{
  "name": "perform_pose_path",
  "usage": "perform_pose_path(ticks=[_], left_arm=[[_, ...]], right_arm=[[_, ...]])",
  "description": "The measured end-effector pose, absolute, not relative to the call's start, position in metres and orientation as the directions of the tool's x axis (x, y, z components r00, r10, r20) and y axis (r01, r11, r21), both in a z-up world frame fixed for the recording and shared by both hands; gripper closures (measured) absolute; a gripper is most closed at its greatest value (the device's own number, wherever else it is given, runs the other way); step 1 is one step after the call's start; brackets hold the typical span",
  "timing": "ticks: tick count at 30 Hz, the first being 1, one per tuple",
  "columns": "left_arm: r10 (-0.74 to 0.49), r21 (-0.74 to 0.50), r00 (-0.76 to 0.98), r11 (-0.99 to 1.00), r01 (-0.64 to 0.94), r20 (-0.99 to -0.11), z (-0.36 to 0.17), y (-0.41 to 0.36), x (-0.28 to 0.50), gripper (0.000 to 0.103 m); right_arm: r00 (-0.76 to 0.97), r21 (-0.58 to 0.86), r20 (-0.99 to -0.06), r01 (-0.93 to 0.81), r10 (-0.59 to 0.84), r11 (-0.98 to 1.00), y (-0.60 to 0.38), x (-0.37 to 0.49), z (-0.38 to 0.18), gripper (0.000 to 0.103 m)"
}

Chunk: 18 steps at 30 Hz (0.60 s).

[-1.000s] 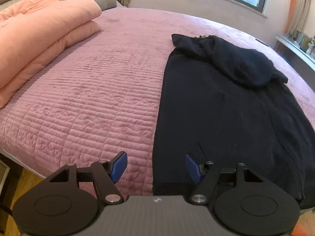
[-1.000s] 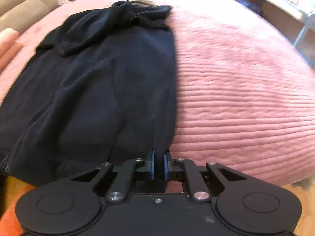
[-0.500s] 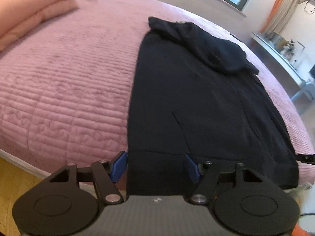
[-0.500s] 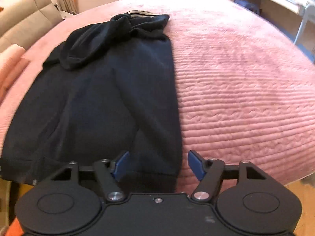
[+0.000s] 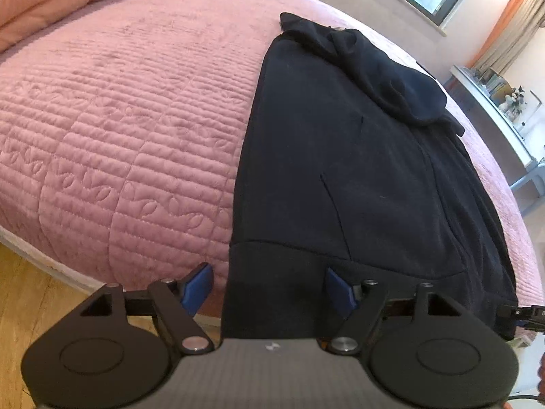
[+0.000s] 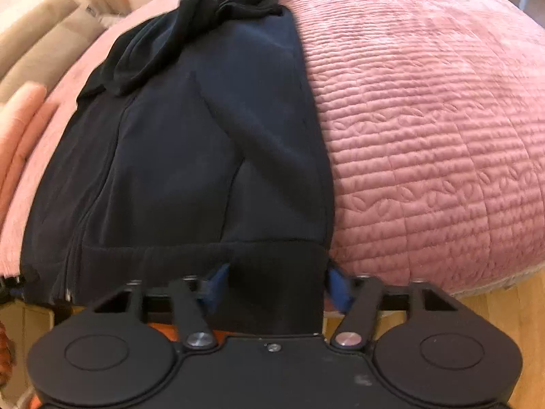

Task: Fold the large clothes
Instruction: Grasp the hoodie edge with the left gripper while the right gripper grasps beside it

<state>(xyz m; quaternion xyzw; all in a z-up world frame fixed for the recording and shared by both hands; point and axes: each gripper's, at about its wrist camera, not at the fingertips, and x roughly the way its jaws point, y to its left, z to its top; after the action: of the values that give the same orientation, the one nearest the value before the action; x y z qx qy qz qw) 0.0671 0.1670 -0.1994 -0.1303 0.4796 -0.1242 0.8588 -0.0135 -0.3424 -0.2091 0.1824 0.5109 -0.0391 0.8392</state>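
While the right gripper (image 6: 277, 288), whose jaws had just been closing, straddled the hem corner of the dark hooded jacket (image 6: 190, 156) without visibly pinching it, the left gripper (image 5: 269, 286) stood half open over the opposite corner, the jacket spread flat on the pink quilted bed (image 5: 119, 119).

black grippers, round pivot discs, silver screws, blue-padded fingers (image 5: 197, 288).
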Motion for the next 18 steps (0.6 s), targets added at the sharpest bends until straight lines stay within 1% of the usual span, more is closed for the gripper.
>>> perform_pose_path(ticks=[1, 2, 3, 6, 9, 11, 14, 18], left_arm=[[-0.324, -0.320, 0.516, 0.942, 0.100, -0.793, -0.198, 0.165, 0.067, 0.050], [-0.321, -0.302, 0.520, 0.945, 0.124, -0.792, -0.195, 0.163, 0.065, 0.081], [-0.347, -0.325, 0.511, 0.936, 0.136, -0.786, -0.194, 0.163, 0.065, 0.092], [-0.385, -0.375, 0.525, 0.918, 0.130, -0.759, -0.185, 0.169, 0.063, 0.094], [-0.442, -0.452, 0.562, 0.882, 0.131, -0.699, -0.166, 0.180, 0.060, 0.095], [-0.473, -0.487, 0.596, 0.860, 0.152, -0.649, -0.142, 0.183, 0.063, 0.095], [-0.484, -0.497, 0.658, 0.847, 0.188, -0.577, -0.106, 0.179, 0.077, 0.095], [-0.466, -0.495, 0.731, 0.845, 0.202, -0.498, -0.069, 0.168, 0.122, 0.095]], right_arm=[[0.472, 0.271, -0.871, 0.235, 0.134, 0.933, -0.339, -0.013, -0.207, 0.074], [0.473, 0.285, -0.868, 0.221, 0.153, 0.933, -0.337, -0.012, -0.204, 0.082], [0.474, 0.300, -0.864, 0.213, 0.170, 0.930, -0.337, -0.012, -0.202, 0.087], [0.500, 0.360, -0.842, 0.244, 0.201, 0.900, -0.345, -0.015, -0.196, 0.088], [0.571, 0.453, -0.781, 0.238, 0.254, 0.859, -0.355, -0.021, -0.173, 0.089], [0.616, 0.486, -0.741, 0.215, 0.269, 0.847, -0.359, -0.020, -0.152, 0.089], [0.679, 0.493, -0.686, 0.172, 0.260, 0.852, -0.362, -0.005, -0.118, 0.089], [0.744, 0.505, -0.625, 0.155, 0.236, 0.849, -0.371, 0.036, -0.089, 0.089]])
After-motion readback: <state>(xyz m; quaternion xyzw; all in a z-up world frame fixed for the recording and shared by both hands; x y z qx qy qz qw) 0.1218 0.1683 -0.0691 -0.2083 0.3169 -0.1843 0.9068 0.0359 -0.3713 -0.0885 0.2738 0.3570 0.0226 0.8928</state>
